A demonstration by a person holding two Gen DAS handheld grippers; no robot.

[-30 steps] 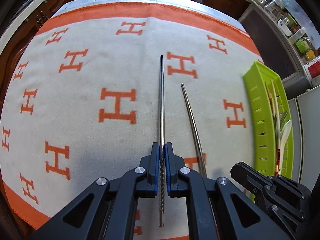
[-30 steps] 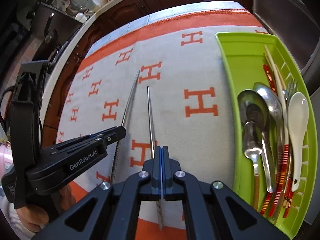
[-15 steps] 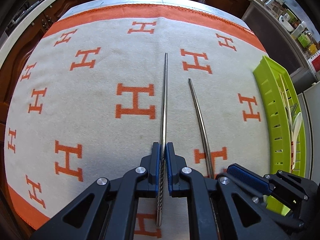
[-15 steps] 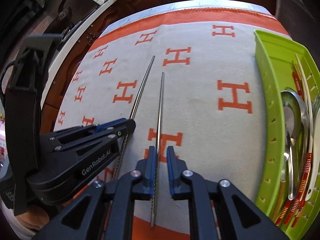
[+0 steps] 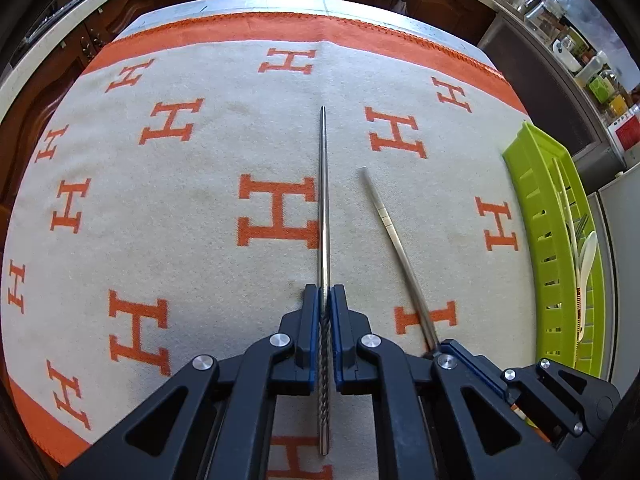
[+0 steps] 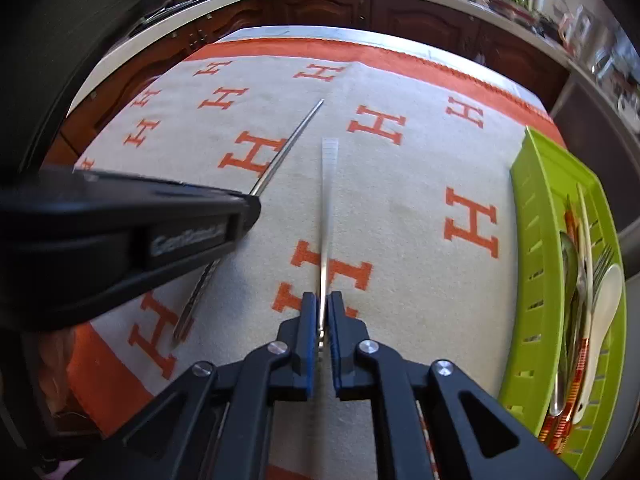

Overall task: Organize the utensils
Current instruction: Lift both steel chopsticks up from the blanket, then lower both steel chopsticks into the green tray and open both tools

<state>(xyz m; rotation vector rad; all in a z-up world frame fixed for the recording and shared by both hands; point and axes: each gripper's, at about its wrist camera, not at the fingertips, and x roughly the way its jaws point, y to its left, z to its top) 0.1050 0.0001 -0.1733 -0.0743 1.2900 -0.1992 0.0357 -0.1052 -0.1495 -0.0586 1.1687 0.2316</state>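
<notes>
Holding one metal chopstick apiece, the two grippers are being kept low over the orange-and-cream cloth (image 5: pixel 192 216) that is covering the counter. The left gripper (image 5: pixel 325 296) is clenched on the left chopstick (image 5: pixel 324 200), which is being pinched at its twisted near end, with the long plain shaft reaching toward the far side. The right gripper (image 6: pixel 323 304) is closing on the right chopstick (image 6: pixel 326 208), which is seen between its fingers (image 6: pixel 309 320); whether the pads are already pressing firmly cannot be told, since that view is blurred. The green tray (image 6: pixel 532 240), into which the pair is presumably being taken, is lying at the right edge of the cloth, well apart from both sticks, and is already being filled by spoons (image 6: pixel 570 264), a fork (image 6: pixel 602 264) and striped chopsticks (image 6: pixel 576 396). The main risk is judged to be slipping: each stick is thin, smooth and being held near one end only, so the free length may swing or rotate between the pads while being carried. A stick may also be knocked against the tray's raised wall, or be caught by the neighbouring gripper, as the two are being worked just beside each other.
</notes>
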